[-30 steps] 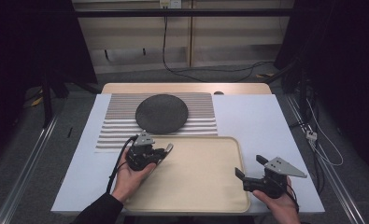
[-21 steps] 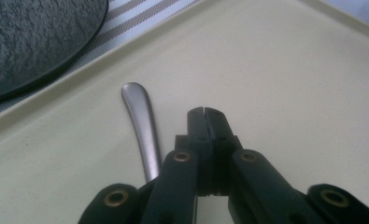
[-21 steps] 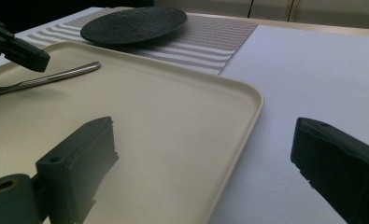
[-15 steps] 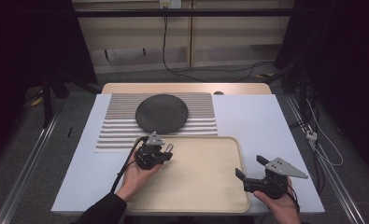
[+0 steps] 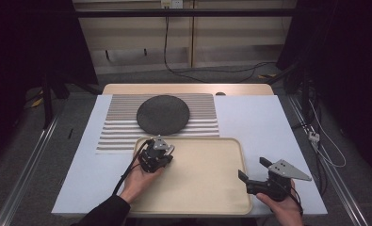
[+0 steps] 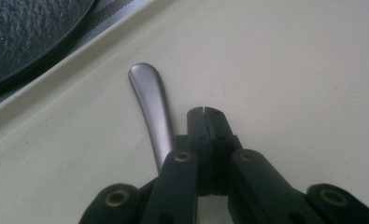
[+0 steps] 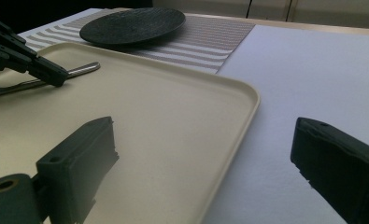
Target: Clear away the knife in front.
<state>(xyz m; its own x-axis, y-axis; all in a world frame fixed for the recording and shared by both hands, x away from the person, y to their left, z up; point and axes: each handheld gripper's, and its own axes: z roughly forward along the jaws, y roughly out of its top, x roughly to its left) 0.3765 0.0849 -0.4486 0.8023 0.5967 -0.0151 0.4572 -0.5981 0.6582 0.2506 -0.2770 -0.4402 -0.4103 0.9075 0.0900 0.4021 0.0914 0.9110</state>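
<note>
My left gripper (image 5: pixel 166 151) rests on the far left corner of a cream tray (image 5: pixel 207 188), its jaws shut flat against each other in the left gripper view (image 6: pixel 204 111). A grey metal utensil handle (image 6: pixel 152 102) lies on the tray just left of those jaws and runs back under the gripper's body; nothing sits between the pads. From the right gripper view, that handle (image 7: pixel 81 70) pokes out past the left gripper (image 7: pixel 56 77). My right gripper (image 5: pixel 253 168) stands open at the tray's near right corner, its jaws (image 7: pixel 205 130) straddling the rim with nothing between them.
A dark round plate (image 5: pixel 163 114) sits on a striped placemat (image 5: pixel 117 127) just beyond the tray. A white sheet (image 5: pixel 254 117) covers the tabletop. Cables run across the floor behind the table.
The left hand has shifted a little to the right, further over the tray's corner. The right hand has stayed where it was.
</note>
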